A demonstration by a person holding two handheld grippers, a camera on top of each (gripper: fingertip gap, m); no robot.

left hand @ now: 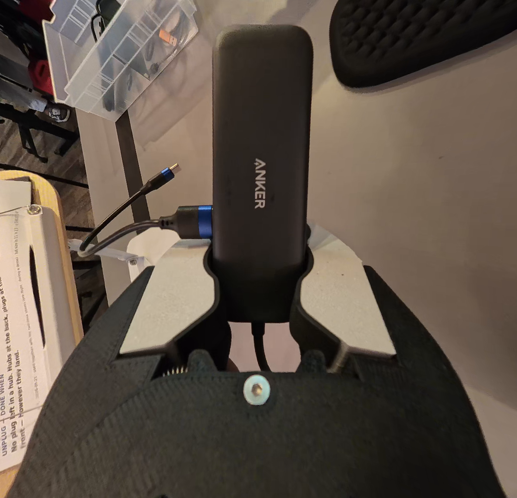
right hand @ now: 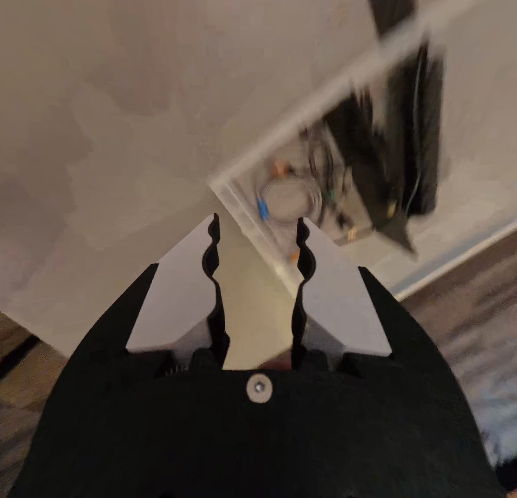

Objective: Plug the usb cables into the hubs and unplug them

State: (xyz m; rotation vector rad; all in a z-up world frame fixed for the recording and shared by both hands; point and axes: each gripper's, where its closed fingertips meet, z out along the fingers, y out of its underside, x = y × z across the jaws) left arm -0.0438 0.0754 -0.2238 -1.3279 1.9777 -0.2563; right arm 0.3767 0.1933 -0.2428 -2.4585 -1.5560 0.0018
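Observation:
In the left wrist view my left gripper (left hand: 260, 249) is shut on a black USB hub (left hand: 261, 148), holding its near end so the hub points away above the white table (left hand: 405, 190). A short black cable with a blue-ringed USB plug (left hand: 195, 221) sits in a port on the hub's left side. The cable's other end, a small blue-ringed plug (left hand: 169, 172), hangs free. In the right wrist view my right gripper (right hand: 257, 221) is open and empty above the white table (right hand: 126, 120), near a clear tray (right hand: 293, 204). That view is blurred.
A clear compartment box (left hand: 117, 50) with cables and an orange plug stands at the far left. A black mesh pad (left hand: 425, 31) lies at the far right. A printed sheet on a white stand (left hand: 22, 330) is at the left. Black items (right hand: 405, 148) lie beyond the tray. The tips of one gripper are about 45 cm away from the tips of the other.

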